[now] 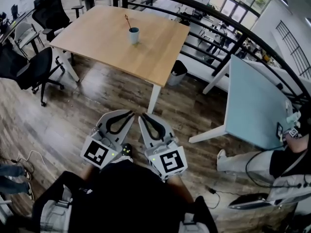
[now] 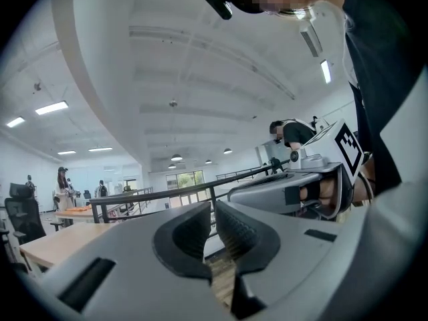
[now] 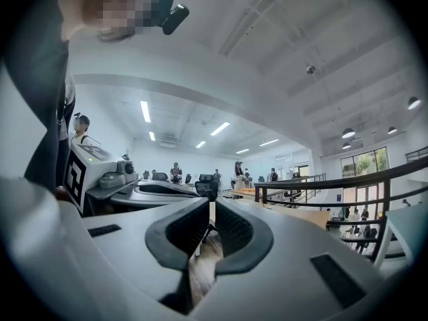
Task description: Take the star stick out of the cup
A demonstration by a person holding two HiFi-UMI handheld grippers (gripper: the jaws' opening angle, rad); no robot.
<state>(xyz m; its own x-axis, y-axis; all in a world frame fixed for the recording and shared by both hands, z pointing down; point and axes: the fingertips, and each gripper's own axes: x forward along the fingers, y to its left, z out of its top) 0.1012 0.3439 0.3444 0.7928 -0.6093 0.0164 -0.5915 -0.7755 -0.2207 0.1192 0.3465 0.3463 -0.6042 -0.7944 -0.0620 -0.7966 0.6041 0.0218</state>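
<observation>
**Both grippers held at the body, well short of the cup**

Head view: the left gripper (image 1: pixel 127 115) and the right gripper (image 1: pixel 144 118) lie side by side low in the frame, close against the person's dark clothing, each with its marker cube nearest the body. Their tips point toward a wooden surface (image 1: pixel 97 38) that stands well apart from them across a stretch of plank floor (image 1: pixel 97 101).

A blue cup (image 1: pixel 133 35) stands upright near the middle of that surface. The star stick (image 1: pixel 128 21) sits in the cup, leaning up and to the left above the rim; its head is too small to make out.

Left gripper view: the jaws of the left gripper (image 2: pixel 214 206) are drawn together, with only a thin slit between the ribbed pads and nothing held in it. Right gripper view: the jaws of the right gripper (image 3: pixel 212 206) are likewise drawn together and empty, with floor showing through the slit.

Surroundings in the head view: black office chairs (image 1: pixel 29 69) to the left of the surface, a dark bin (image 1: pixel 178 73) at its far corner, a curved black railing (image 1: pixel 233 28) behind it, and a pale blue table (image 1: pixel 252 106) at right.
</observation>
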